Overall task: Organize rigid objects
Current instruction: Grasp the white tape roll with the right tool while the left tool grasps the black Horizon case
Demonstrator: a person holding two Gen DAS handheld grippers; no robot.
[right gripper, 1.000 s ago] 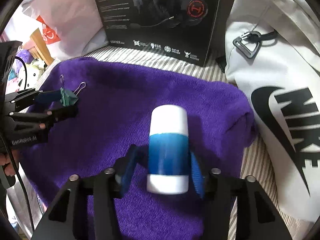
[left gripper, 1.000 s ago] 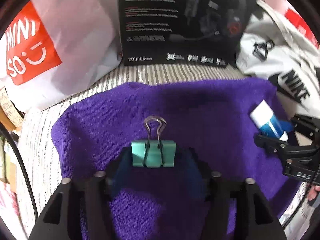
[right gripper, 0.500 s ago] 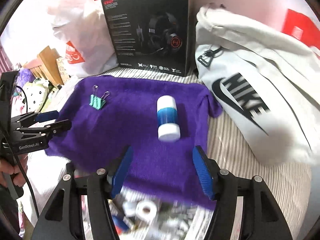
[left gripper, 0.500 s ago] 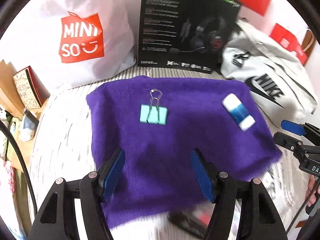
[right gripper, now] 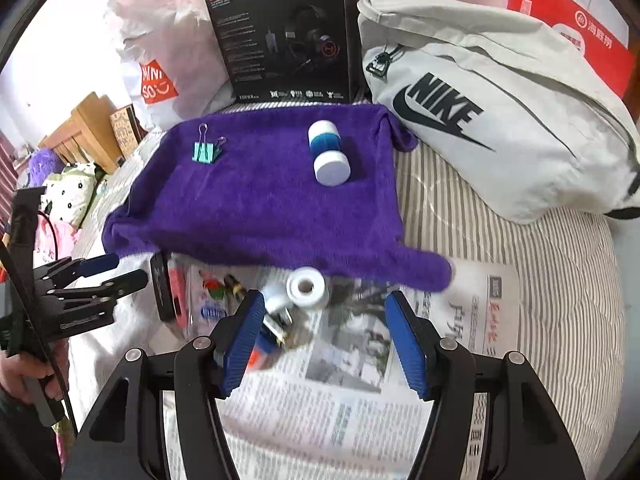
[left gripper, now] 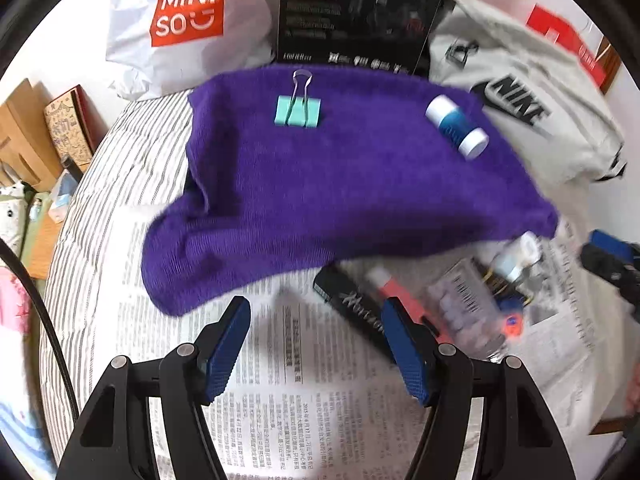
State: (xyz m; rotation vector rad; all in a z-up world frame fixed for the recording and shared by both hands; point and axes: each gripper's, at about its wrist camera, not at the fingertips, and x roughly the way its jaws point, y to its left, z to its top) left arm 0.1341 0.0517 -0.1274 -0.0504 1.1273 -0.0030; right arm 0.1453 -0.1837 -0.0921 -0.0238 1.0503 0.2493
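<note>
A teal binder clip (left gripper: 298, 111) (right gripper: 207, 151) lies at the far left of a purple towel (left gripper: 320, 184) (right gripper: 272, 196). A blue and white bottle (left gripper: 456, 126) (right gripper: 328, 152) lies on its side at the towel's far right. My left gripper (left gripper: 316, 344) (right gripper: 116, 270) stands open over newspaper, near the towel's front edge, holding nothing. My right gripper (right gripper: 324, 340) is open and empty too, above a heap of small items: a white tape roll (right gripper: 307, 289), a black case (left gripper: 352, 308) and a red-orange tube (left gripper: 396, 292).
Newspaper (right gripper: 332, 408) covers the striped bedding (right gripper: 552, 280) in front. Behind the towel stand a black headset box (right gripper: 284, 36), a white Miniso bag (left gripper: 184, 20) and a grey Nike bag (right gripper: 500, 108). A hand (right gripper: 24, 376) grips the left tool.
Both grippers let go and drew back from the towel: the clip and the bottle now lie free on it. The newspaper and the heap of small items have come into view.
</note>
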